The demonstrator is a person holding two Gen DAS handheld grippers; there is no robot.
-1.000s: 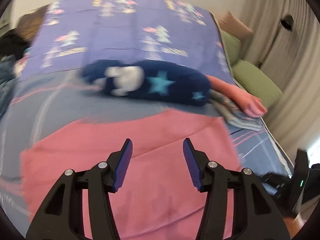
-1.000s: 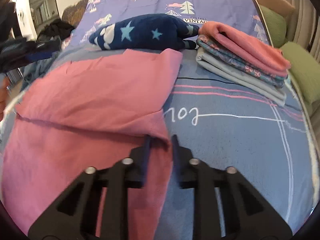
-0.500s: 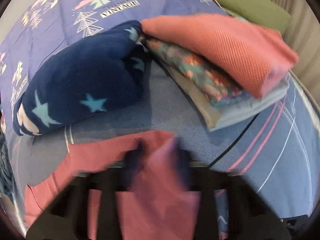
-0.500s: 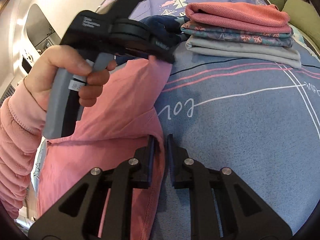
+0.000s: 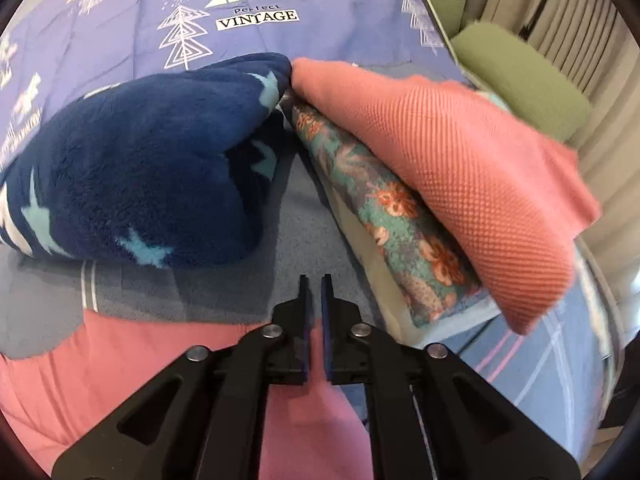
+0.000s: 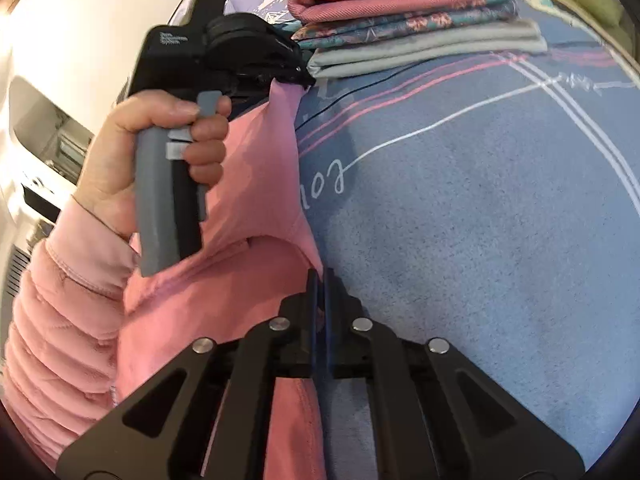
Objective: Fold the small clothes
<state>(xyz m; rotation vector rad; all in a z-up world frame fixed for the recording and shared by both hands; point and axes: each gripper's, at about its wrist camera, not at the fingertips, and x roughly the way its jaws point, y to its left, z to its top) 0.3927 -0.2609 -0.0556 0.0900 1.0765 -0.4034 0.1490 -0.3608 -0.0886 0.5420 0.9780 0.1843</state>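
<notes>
A pink garment lies spread on the blue-grey bedspread. My left gripper has the garment's far corner between its pads, close to the stack of folded clothes; its jaws are opening slightly. In the right wrist view the left gripper, held by a hand, lifts that corner of the pink garment off the bed. My right gripper is shut on the garment's near right edge.
A navy fleece with light stars lies just left of the stack. The stack of folded clothes has a salmon piece on top, then a floral and a grey one. Green cushions line the bed's far right edge. A pink sleeve fills the lower left.
My left gripper swung from over the pink garment's middle to its far corner by the stack and closed on it. The right gripper closed fully on the near edge and rolled.
</notes>
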